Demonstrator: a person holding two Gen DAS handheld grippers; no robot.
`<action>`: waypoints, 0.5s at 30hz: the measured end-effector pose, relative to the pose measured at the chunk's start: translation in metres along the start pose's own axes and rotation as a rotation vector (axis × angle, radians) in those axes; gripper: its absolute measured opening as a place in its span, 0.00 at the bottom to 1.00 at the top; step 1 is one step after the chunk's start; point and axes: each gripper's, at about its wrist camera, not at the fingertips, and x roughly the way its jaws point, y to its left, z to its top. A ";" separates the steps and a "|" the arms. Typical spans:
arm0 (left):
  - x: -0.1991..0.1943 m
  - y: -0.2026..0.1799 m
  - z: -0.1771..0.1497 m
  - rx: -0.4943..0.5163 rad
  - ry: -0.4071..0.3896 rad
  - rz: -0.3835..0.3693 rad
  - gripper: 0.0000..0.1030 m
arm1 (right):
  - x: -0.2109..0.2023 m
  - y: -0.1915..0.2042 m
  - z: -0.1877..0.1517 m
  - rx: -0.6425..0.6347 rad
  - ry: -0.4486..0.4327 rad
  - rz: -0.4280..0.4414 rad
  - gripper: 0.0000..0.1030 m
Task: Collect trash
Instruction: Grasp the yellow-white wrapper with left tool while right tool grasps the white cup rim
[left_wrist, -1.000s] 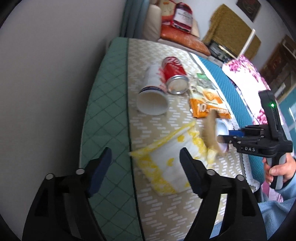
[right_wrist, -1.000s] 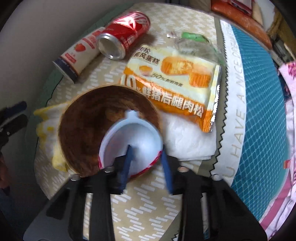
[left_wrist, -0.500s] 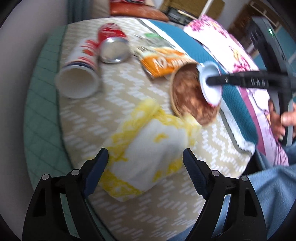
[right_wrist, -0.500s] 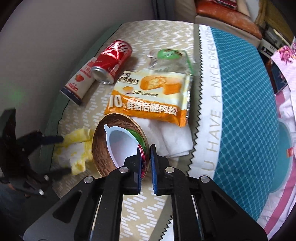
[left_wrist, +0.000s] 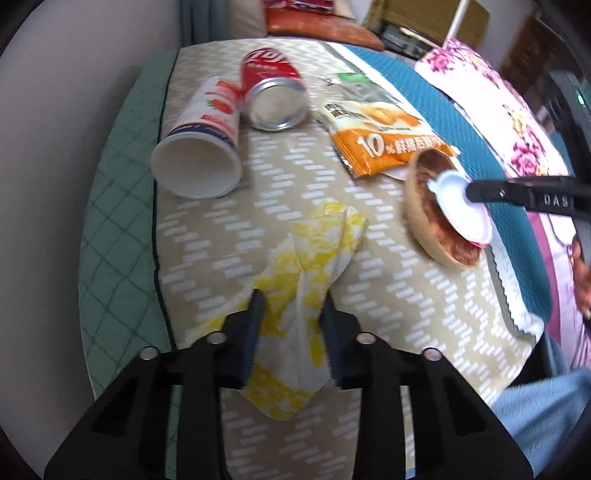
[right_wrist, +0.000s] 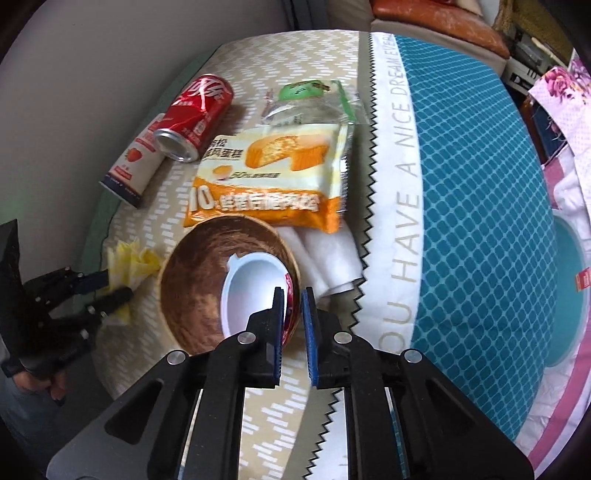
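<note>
My left gripper (left_wrist: 291, 310) is shut on a crumpled yellow-and-white wrapper (left_wrist: 314, 254) at the near edge of the beige cloth. My right gripper (right_wrist: 293, 295) is shut on the rim of a brown wooden bowl (right_wrist: 195, 280) that holds a white lid (right_wrist: 247, 288); the bowl (left_wrist: 432, 218) is tilted up. Behind lie an orange cake packet (right_wrist: 269, 173), a red soda can (right_wrist: 195, 114), a white paper cup (left_wrist: 199, 155) on its side and a clear green-labelled wrapper (right_wrist: 310, 99). The wrapper and left gripper (right_wrist: 107, 288) also show in the right wrist view.
A white folded tissue (right_wrist: 325, 254) lies under the packet beside the bowl. The beige cloth (left_wrist: 406, 325) overlaps a green quilted cover (left_wrist: 118, 221) on the left and a teal mat (right_wrist: 472, 184) on the right. Cushions (left_wrist: 317, 26) sit at the back.
My left gripper has closed on the yellow wrapper. My right gripper closed on the bowl rim a moment earlier and holds the bowl tilted, now a little further right.
</note>
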 end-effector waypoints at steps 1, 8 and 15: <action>0.000 0.000 0.001 0.001 -0.003 0.001 0.28 | 0.000 -0.002 0.000 0.004 -0.003 -0.004 0.11; 0.000 -0.002 0.006 0.003 -0.015 0.026 0.30 | -0.001 0.002 0.001 -0.035 -0.017 -0.034 0.11; 0.001 0.002 0.005 0.009 -0.040 0.090 0.57 | 0.012 0.008 -0.001 -0.059 0.008 -0.070 0.11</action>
